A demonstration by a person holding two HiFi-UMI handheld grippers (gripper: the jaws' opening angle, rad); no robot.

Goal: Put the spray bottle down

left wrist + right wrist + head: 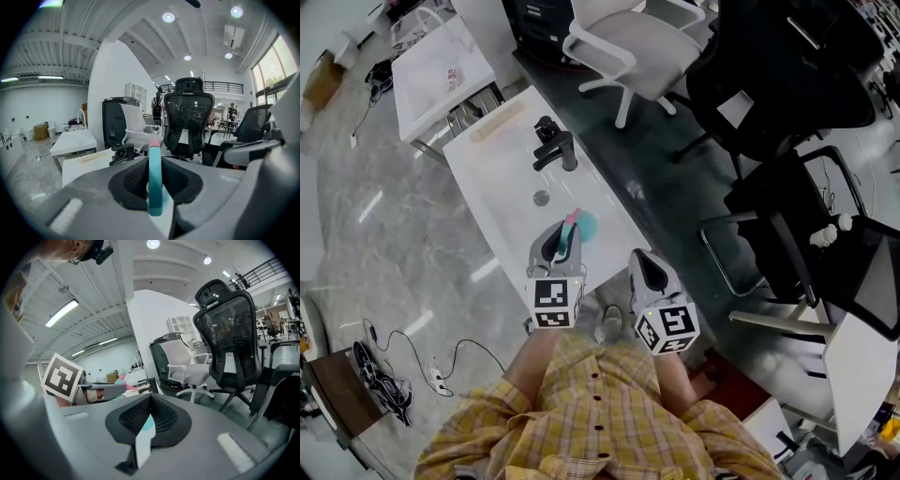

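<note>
The spray bottle [155, 183] was teal with a pink tip. It was clamped between the jaws of the left gripper [559, 240], above the white desk [499, 173], its pink end pointing toward 12 o'clock.

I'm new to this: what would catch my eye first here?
Low in the head view, two hand-held grippers topped with black-and-white marker cubes stand out: the left gripper is clamped on a teal spray bottle with a pink tip, the right gripper beside it is shut and empty. Beyond them lies a white sink counter with a black faucet, with black office chairs to its right.
</note>
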